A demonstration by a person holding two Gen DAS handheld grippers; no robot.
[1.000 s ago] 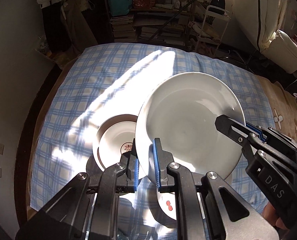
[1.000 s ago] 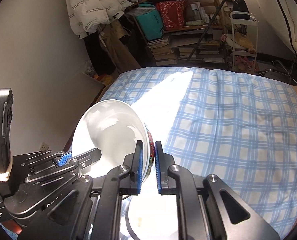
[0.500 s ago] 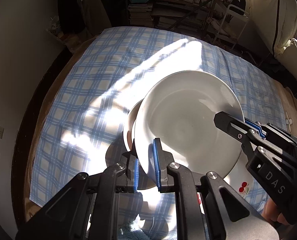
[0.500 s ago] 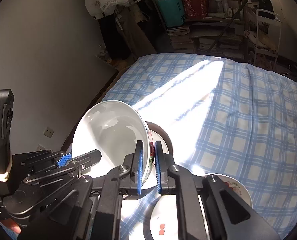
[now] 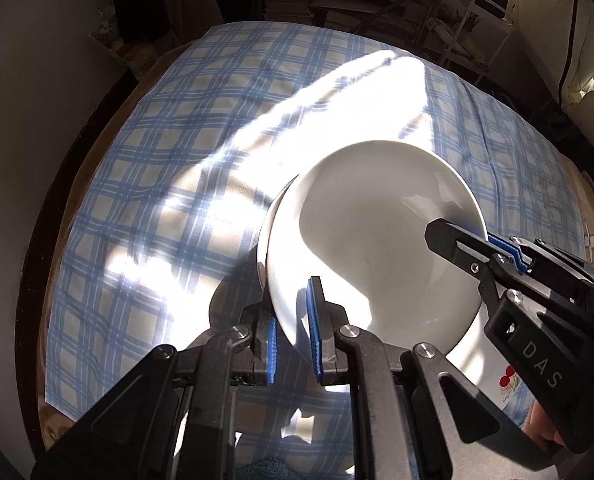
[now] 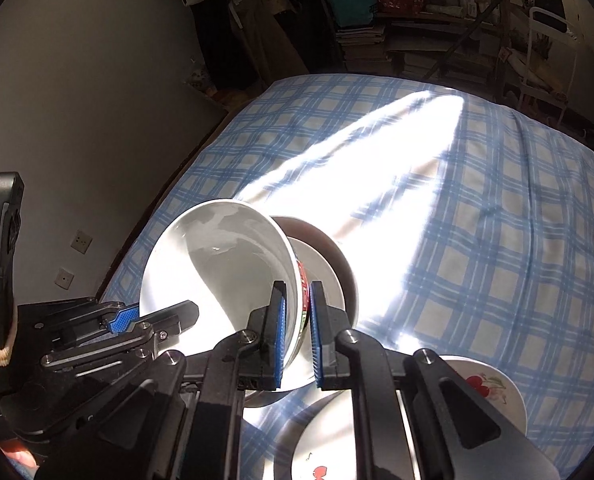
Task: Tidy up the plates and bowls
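Blue checked cloth [image 5: 177,184], "DAS" on right gripper [image 5: 443,236], both grippers' fingers clamped on white bowl [image 5: 377,240] rim, left gripper [image 5: 293,332]

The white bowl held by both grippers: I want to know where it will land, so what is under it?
Under the white bowl sits a brown-rimmed plate on the checked cloth. The bowl covers most of that plate.

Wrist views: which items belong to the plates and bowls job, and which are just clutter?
Job items:
- white bowl, its rim clamped by the left gripper and the right gripper
- brown-rimmed dish under it
- cherry plate
- plate with red print

Lying about:
- checked tablecloth
- stacked books
- white rack
- wall sockets
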